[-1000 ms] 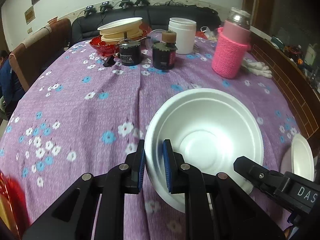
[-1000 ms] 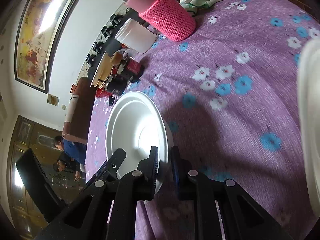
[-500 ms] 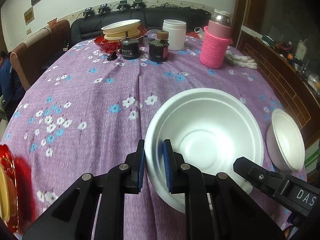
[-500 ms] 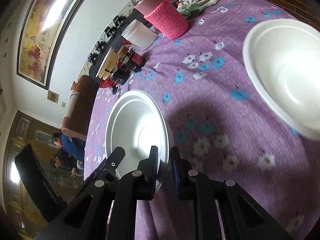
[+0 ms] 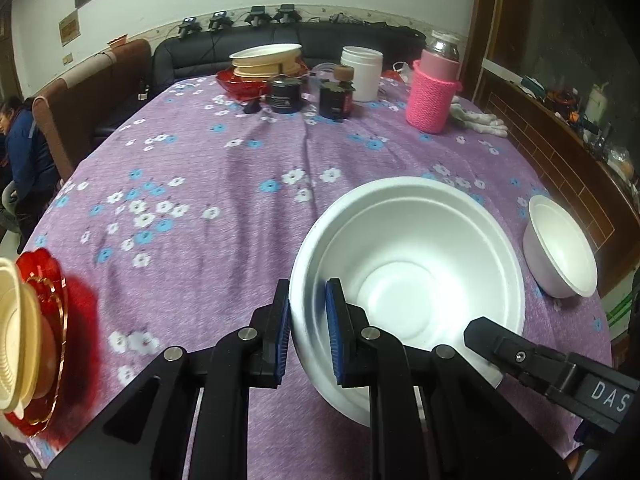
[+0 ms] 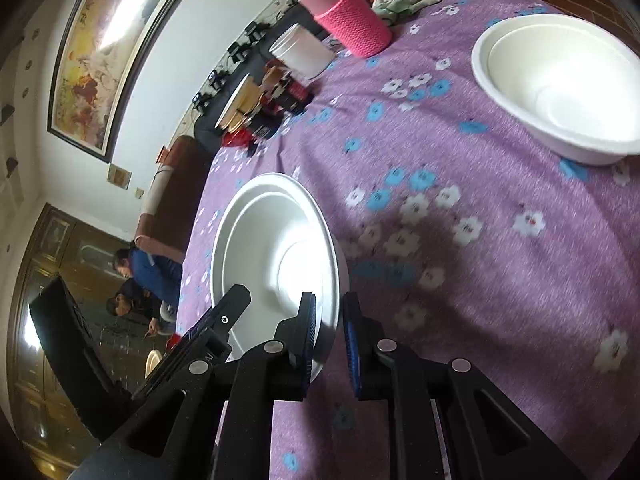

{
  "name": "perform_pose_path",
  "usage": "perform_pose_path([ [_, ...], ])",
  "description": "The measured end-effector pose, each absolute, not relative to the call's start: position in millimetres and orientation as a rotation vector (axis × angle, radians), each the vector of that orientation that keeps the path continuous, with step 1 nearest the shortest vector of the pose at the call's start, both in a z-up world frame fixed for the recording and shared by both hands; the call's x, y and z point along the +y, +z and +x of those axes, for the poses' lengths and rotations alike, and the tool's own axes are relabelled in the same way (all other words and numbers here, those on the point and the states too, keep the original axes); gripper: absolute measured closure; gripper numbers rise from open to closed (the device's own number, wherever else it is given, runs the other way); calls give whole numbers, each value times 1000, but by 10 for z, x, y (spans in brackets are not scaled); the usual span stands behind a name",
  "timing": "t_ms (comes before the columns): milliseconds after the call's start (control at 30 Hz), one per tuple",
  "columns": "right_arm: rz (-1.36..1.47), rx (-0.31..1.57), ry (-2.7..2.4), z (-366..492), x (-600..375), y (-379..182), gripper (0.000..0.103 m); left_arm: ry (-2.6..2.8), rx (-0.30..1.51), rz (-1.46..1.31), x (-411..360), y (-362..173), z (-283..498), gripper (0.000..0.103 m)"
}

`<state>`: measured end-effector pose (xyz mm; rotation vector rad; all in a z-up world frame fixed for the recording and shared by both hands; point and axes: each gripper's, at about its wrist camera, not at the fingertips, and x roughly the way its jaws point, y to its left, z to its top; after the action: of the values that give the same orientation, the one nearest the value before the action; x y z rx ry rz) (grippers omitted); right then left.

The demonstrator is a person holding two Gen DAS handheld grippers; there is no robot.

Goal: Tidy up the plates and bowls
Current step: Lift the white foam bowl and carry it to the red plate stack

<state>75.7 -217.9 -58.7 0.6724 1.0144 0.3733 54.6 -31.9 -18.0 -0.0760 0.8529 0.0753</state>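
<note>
Since a second ago you've carried the large white bowl (image 5: 408, 264) back toward the table's near edge, and a second white bowl (image 6: 560, 84) now sits clear on the purple cloth (image 5: 200, 184) to your right. Your left gripper (image 5: 307, 334) and right gripper (image 6: 329, 344) each pinch opposite rims, both angled downward. Open cloth lies ahead; red dish (image 5: 44, 344) crowds your left.

The left hand-held gripper (image 5: 307, 332) points forward and downward. Its blue-padded fingers (image 5: 282, 332) are clamped on the near-left rim of a large white foam bowl (image 5: 404, 276), one pad outside the wall and one inside. The right hand-held gripper (image 6: 329, 344) is likewise pitched downward and clamps the same bowl's opposite rim. Both black frames extend toward the cameras.
</note>
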Motion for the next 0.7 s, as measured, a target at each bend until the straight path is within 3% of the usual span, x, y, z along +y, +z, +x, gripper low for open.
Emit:
perform_pose_path([
  [700, 516, 1001, 574, 493, -1230, -238, 89, 229, 788, -189, 595, 17, -45, 88],
])
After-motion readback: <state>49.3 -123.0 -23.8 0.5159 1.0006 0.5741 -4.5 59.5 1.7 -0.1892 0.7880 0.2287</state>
